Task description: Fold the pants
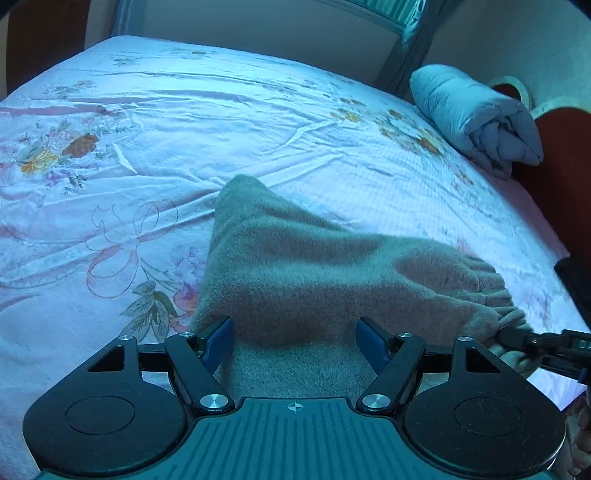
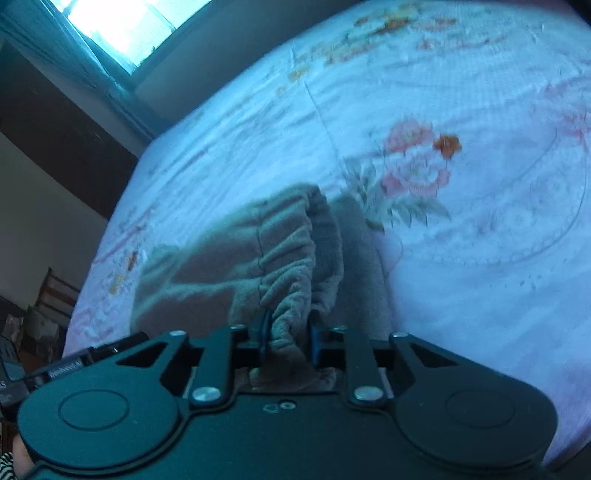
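The grey-brown fleece pants [image 1: 314,266] lie in a heap on the floral bed sheet [image 1: 184,110], the gathered elastic waistband [image 1: 491,291] at the right. My left gripper [image 1: 294,341] is open over the near edge of the pants, its blue pads spread wide with fabric lying loose between them. My right gripper [image 2: 288,332] is shut on the bunched waistband [image 2: 291,258], which rises in folds from between its blue pads. In the left wrist view the right gripper [image 1: 517,338] reaches in from the right edge and pinches the waistband end. The rest of the pants [image 2: 192,266] trail off to the left.
A rolled pale blue quilt [image 1: 476,114] lies at the far right of the bed against a dark red headboard [image 1: 561,166]. A bright window [image 2: 114,29] is beyond the bed. A wooden chair [image 2: 55,291] and clutter stand on the floor at the left.
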`<state>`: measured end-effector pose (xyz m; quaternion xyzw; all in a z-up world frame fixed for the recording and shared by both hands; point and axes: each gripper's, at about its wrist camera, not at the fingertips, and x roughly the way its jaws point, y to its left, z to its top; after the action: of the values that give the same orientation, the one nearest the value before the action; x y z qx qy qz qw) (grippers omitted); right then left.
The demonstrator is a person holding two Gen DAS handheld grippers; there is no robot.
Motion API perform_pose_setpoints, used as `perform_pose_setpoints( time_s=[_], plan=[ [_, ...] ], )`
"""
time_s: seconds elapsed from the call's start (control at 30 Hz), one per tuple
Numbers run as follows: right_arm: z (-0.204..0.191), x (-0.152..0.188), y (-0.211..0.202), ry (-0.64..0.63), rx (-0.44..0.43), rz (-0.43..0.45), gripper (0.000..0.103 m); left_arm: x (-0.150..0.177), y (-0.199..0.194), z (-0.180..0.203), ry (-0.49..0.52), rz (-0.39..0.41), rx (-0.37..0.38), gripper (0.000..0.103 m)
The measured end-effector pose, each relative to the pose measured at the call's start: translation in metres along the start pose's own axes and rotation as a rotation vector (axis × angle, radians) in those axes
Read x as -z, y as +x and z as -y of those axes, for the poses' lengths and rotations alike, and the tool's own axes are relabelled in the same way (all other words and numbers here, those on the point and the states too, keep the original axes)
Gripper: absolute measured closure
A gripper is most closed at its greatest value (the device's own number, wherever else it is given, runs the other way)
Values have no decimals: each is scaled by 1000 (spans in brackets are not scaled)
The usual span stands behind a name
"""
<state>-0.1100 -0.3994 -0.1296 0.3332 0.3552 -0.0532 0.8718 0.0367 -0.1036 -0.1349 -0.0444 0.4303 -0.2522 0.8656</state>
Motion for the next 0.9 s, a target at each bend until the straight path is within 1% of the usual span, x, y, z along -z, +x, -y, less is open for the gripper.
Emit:
perform_pose_setpoints(
  time_s=[0.1,0.17,0.23,0.3,0.33,0.37,0.4,0.43,0.47,0.5,0.57,0.63,0.67,0.7,0.73,0.77,0.8,0.87,0.9],
  plan=[
    [-13,-6,-16,-68,19,80,95,-6,-2,0,-1,9,3,30],
    [-15,-9,-21,-100,32,109,95,-8,0,-1,-6,4,3,30],
    [-7,-7,-15,-93,76,107,95,-8,6,-2,-9,-12,-2,30],
    [2,2,4,-120,129,54,93,-6,15,-3,0,-47,-23,29],
    [4,6,13,-133,145,19,87,-4,18,-3,1,-60,-24,29],
    [6,9,15,-125,150,27,80,-4,20,-4,1,-68,-28,28],
    [5,9,12,-121,157,45,75,-3,21,-4,2,-72,-32,27],
    [4,7,8,-118,162,54,60,-4,21,-5,1,-76,-36,26],
    [4,4,6,-116,167,59,43,-5,20,-4,2,-79,-37,26],
    [3,2,1,-115,172,70,42,-6,19,-4,7,-78,-40,26],
    [1,-2,-8,-128,184,90,42,-8,14,-2,17,-67,-52,26],
    [-8,-5,-16,-162,190,128,42,-7,9,0,14,-59,-43,26],
    [-14,-6,-19,-186,163,137,46,-5,6,1,7,-56,-34,26],
    [-24,-7,-20,-211,116,145,49,-2,3,2,7,-57,-26,26],
    [-35,-7,-19,-237,66,142,60,1,1,4,17,-55,-24,26],
    [-46,-8,-12,-259,17,117,66,4,-2,6,30,-51,-26,26],
    [-55,-10,-3,-270,-25,78,68,7,-4,8,40,-52,-25,26],
    [-71,-11,21,-267,-77,14,77,12,-6,12,60,-56,-20,25],
    [-79,-11,34,-275,-94,-15,78,14,-6,13,74,-60,-23,25]
  ],
)
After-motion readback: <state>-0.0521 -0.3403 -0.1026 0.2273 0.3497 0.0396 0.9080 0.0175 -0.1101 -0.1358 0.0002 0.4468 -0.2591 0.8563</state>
